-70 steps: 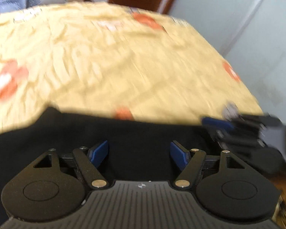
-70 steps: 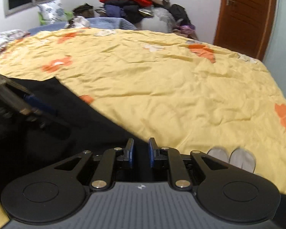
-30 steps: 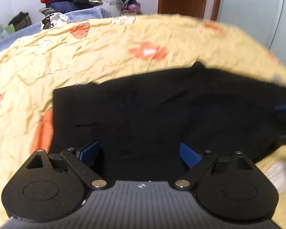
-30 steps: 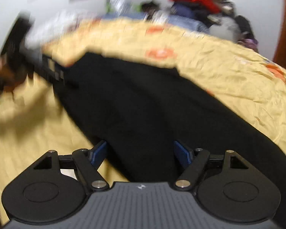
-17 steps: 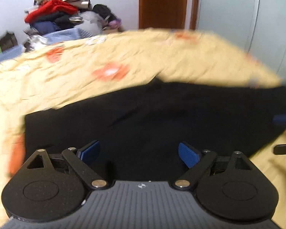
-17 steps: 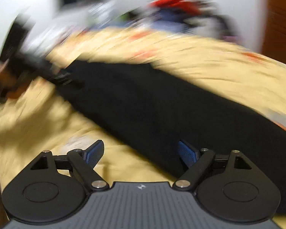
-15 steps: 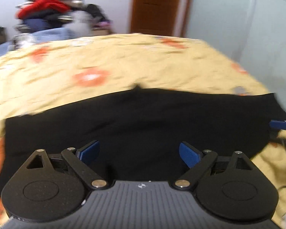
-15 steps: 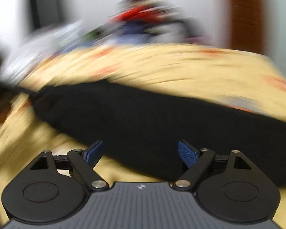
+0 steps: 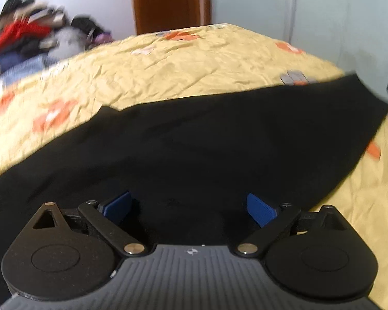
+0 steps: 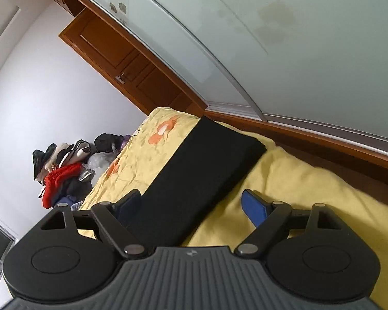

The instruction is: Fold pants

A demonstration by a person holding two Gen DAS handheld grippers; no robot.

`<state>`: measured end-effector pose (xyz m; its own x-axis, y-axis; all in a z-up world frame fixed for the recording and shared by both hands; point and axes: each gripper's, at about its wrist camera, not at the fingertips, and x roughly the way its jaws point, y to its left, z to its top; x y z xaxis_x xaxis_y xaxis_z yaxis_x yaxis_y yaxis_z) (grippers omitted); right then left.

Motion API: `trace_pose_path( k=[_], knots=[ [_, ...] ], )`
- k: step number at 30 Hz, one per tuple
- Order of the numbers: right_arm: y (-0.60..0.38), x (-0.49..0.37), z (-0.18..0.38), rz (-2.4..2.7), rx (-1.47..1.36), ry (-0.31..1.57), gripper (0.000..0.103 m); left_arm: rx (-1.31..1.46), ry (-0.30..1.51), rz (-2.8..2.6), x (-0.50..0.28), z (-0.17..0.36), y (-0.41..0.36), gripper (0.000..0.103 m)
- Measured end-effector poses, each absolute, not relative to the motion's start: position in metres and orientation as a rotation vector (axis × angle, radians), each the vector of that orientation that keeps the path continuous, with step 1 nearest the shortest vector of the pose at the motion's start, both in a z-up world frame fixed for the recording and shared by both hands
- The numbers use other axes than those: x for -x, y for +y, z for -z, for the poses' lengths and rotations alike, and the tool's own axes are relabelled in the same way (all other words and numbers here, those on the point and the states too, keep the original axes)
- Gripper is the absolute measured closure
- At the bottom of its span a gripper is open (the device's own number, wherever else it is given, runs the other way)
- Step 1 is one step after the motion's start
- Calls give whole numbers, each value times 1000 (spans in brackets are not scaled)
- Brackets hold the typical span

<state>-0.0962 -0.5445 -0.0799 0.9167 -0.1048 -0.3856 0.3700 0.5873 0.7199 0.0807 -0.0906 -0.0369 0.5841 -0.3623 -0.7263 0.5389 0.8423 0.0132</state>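
- Black pants (image 9: 194, 149) lie flat as one long band on the yellow bedspread (image 9: 194, 62) with orange flower prints; in the left wrist view the band runs from 8 o'clock up to 2 o'clock; one small corner of cloth sticks up on its far edge near 10 o'clock
- left gripper (image 9: 188, 205) hangs over the near part of the pants; blue pads (image 9: 260, 208) stand wide apart, black cloth below the gap, nothing clamped
- right gripper (image 10: 191, 201), seen in a strongly rolled view, has its pads spread wide; one end of the pants (image 10: 201, 170) runs up between them toward 12 o'clock; left pad dark against the cloth, right pad (image 10: 253, 208) over bare bedspread; no pad presses on the fabric
- pants end near the bed edge beside the wooden rail (image 10: 323, 139) at 2 o'clock
- heap of clothes (image 10: 62, 173) at 9 o'clock against the white wall; wooden door (image 9: 168, 2) at 12 o'clock in the left wrist view; left view partly blurred
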Motion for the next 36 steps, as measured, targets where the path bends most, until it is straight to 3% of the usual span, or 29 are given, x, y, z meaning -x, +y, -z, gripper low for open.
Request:
trace_pose_path(
  k=[7,9,10,11,13,18,22,36],
  knots=[
    [-557,78,77,334,-877,286,18,-147,813,513,-87,30,-85,5],
    [-559,72,76,365,-887,272,38,-169,808,514,-84,31,-87,5],
    [-560,65,79,373,-889,284,68,-181,805,514,-82,30,-87,5],
    [-561,63,81,383,-892,301,86,-190,801,514,-80,30,-87,5],
    [-560,60,82,369,-894,287,93,-190,792,515,-79,30,-87,5],
    [-512,37,49,287,-555,301,93,-16,762,532,-85,20,-72,5],
    [-452,22,23,138,-284,338,93,310,869,635,-108,21,-59,5],
    [-316,29,20,-210,1,412,93,990,1199,824,-149,64,-126,1]
  ],
)
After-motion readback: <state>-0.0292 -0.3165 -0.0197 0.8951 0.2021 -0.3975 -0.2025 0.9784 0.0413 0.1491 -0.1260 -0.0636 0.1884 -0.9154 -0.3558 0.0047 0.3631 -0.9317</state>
